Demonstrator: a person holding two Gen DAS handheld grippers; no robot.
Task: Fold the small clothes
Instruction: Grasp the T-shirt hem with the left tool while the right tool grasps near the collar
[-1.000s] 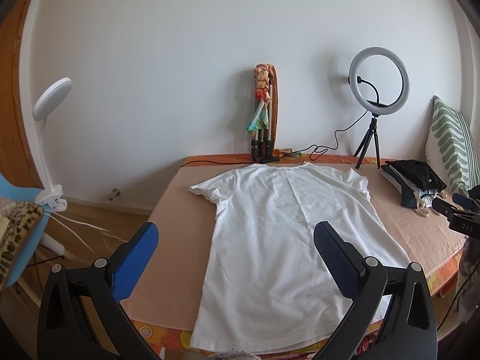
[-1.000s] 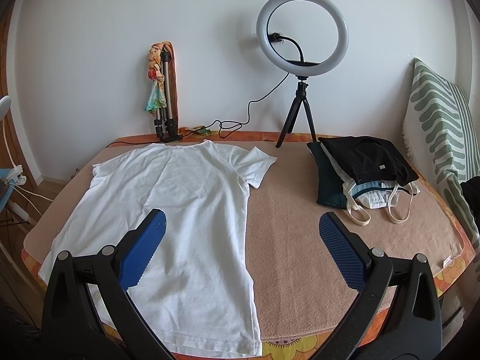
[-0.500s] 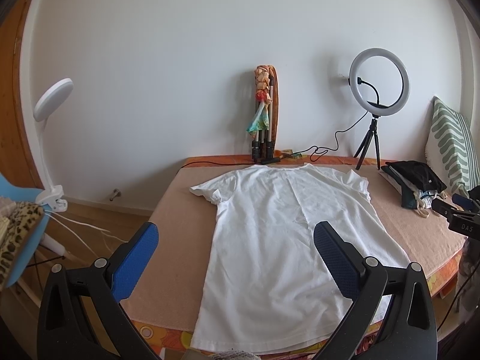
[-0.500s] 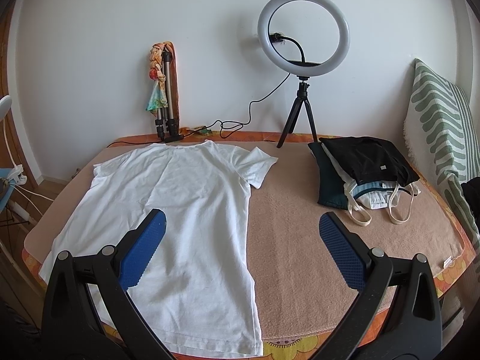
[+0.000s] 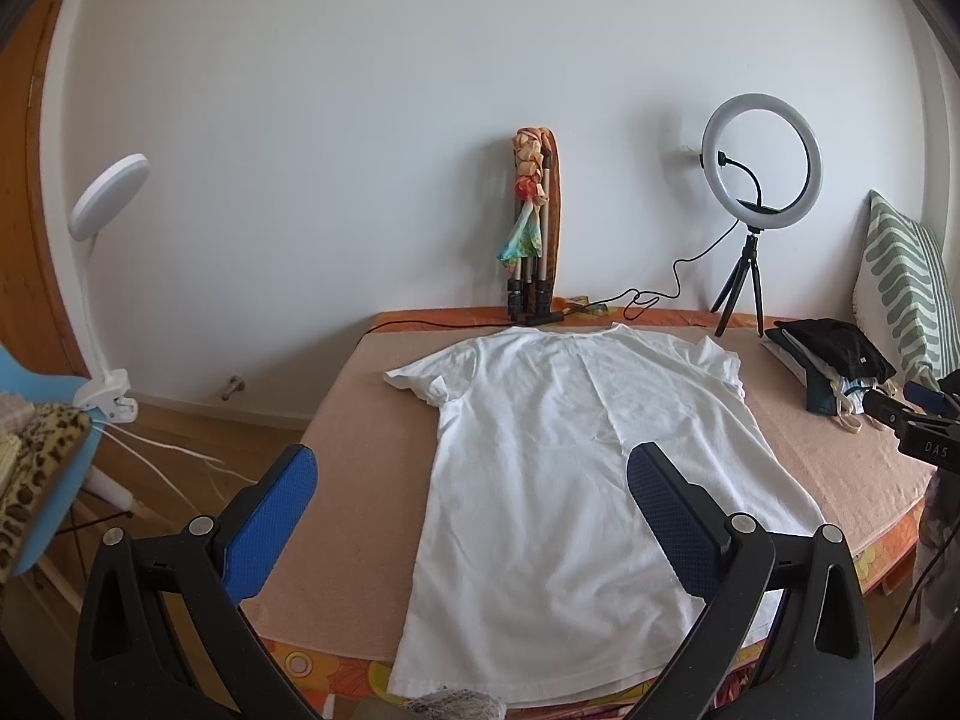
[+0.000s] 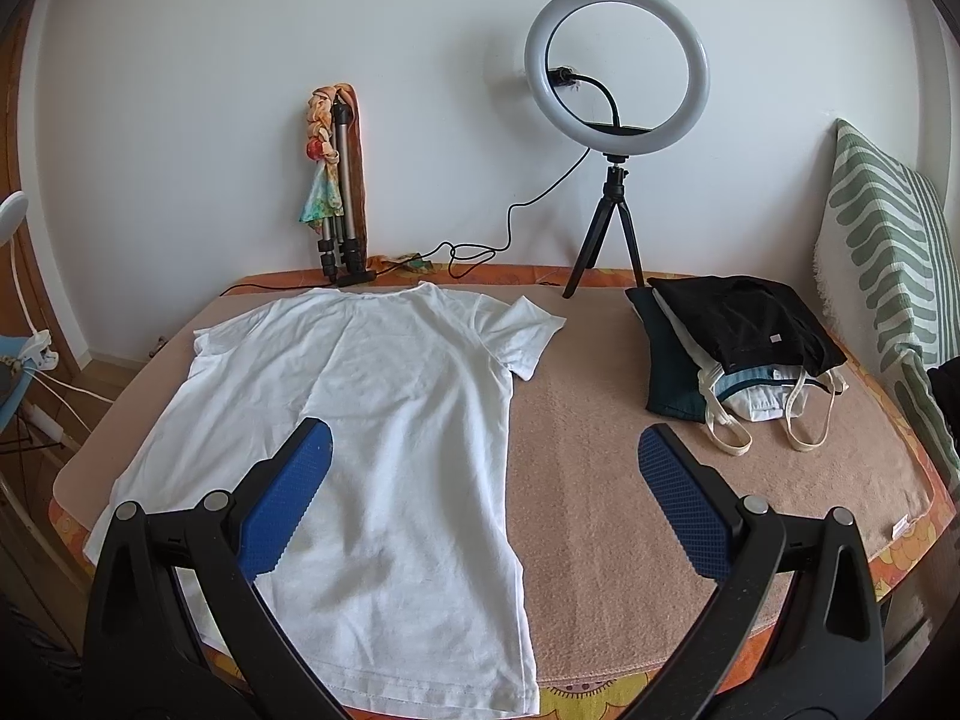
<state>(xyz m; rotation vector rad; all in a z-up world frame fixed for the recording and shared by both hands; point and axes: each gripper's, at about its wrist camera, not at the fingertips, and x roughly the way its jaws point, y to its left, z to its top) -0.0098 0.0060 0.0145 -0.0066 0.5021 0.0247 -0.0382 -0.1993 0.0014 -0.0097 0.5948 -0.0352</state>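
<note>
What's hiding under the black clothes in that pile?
Under the black garment lie a dark teal piece, white cloth and a cream strappy bag. Anything deeper is covered.

Home bedroom: tan-covered bed (image 6: pixel 600 480) center frame, green-striped pillow (image 6: pixel 888 252) right, white ring light on tripod (image 6: pixel 618 66) against wall.

The left gripper (image 5: pixel 471 483) hangs level with its blue-padded jaws spread wide, gripping nothing. The right gripper (image 6: pixel 486 462) matches it, jaws wide apart and empty.
</note>
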